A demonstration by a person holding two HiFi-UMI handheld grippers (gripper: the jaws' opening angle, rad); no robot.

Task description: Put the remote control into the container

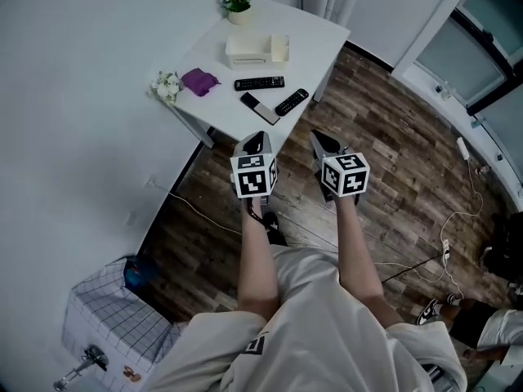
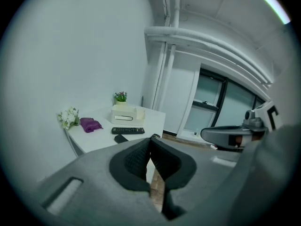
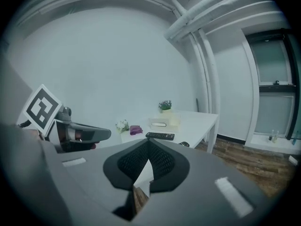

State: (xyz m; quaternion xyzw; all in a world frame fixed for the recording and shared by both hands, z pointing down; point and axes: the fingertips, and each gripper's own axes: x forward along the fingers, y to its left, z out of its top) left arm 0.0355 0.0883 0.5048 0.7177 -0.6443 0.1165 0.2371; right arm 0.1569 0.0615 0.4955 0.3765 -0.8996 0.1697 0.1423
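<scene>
Left hand-held gripper (image 1: 258, 138) closed, near table (image 1: 317, 49) edge

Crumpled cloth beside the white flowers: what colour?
The crumpled cloth is purple, clearest in the head view.

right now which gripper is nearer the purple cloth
Left. The left gripper is short of the table, down-right of the purple cloth; the right gripper is farther right again.

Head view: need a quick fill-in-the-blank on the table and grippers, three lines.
1. The table holds ___ remote controls, all outside the container.
2. The purple cloth lies next to the white ___.
3. The left gripper and right gripper hang short of the table with fingers ___, nothing between them.
Missing words: three; flowers; shut.
</scene>
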